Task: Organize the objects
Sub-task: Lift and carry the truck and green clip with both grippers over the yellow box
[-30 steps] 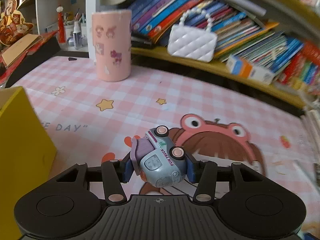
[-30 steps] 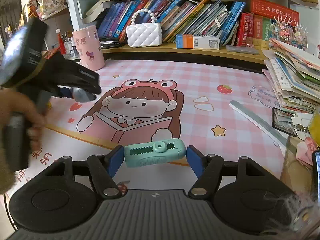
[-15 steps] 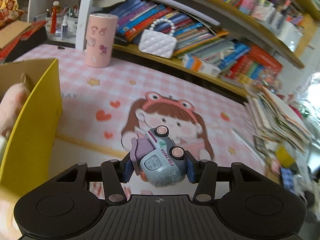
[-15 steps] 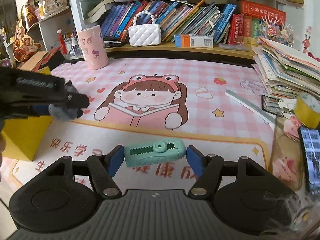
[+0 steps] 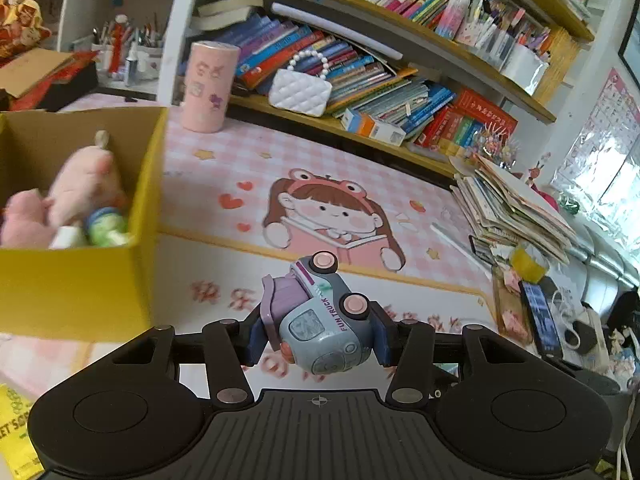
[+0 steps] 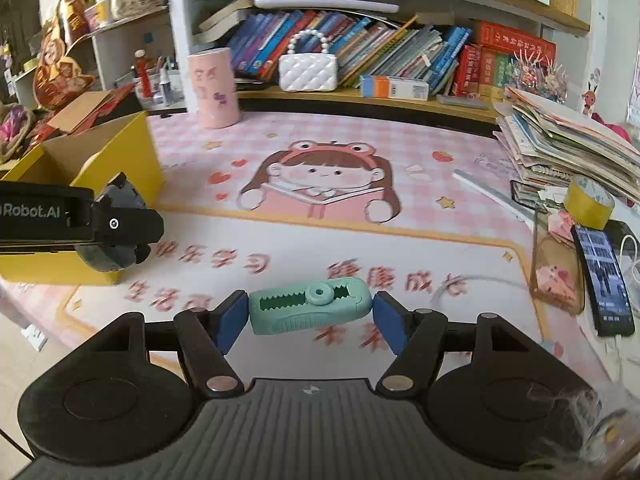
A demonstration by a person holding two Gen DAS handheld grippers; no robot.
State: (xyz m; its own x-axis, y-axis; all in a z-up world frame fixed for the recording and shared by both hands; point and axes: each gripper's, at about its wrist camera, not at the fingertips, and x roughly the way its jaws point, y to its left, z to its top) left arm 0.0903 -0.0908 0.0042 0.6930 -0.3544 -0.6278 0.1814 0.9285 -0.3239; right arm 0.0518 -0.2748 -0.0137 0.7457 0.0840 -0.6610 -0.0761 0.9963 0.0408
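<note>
The left gripper [image 5: 318,334] pinches a small grey-blue toy truck [image 5: 320,320] between its blue pads, one pad against each side of the toy. The truck is tipped, its pink wheels facing up and to the right (the words FUN TRUCK run along its side), and it hangs above the pink cartoon mat [image 5: 360,168] without touching it. To the left of the truck, close by, stands a yellow box [image 5: 80,292] with an open top. Inside it lie a pink plush toy [image 5: 80,192] and a small green and white thing [image 5: 106,232] that is too blurred to name.

The right gripper [image 6: 306,318] holds a mint-green clip [image 6: 308,310] lengthwise, a pad pressed on each end, its toothed slot and round hole facing the camera. The clip is also off the mat, over the white lower part with red characters. In the right wrist view the left gripper [image 6: 120,224] shows side-on at the left edge, in front of the yellow box [image 6: 128,152].

At the back of the mat a pink cylinder [image 6: 214,90] stands upright near the shelf, and a white quilted handbag [image 6: 308,70] sits on the shelf in front of the books. On the right lie a stack of papers [image 6: 568,140], a roll of yellow tape [image 6: 588,202] and a phone [image 6: 604,276].
</note>
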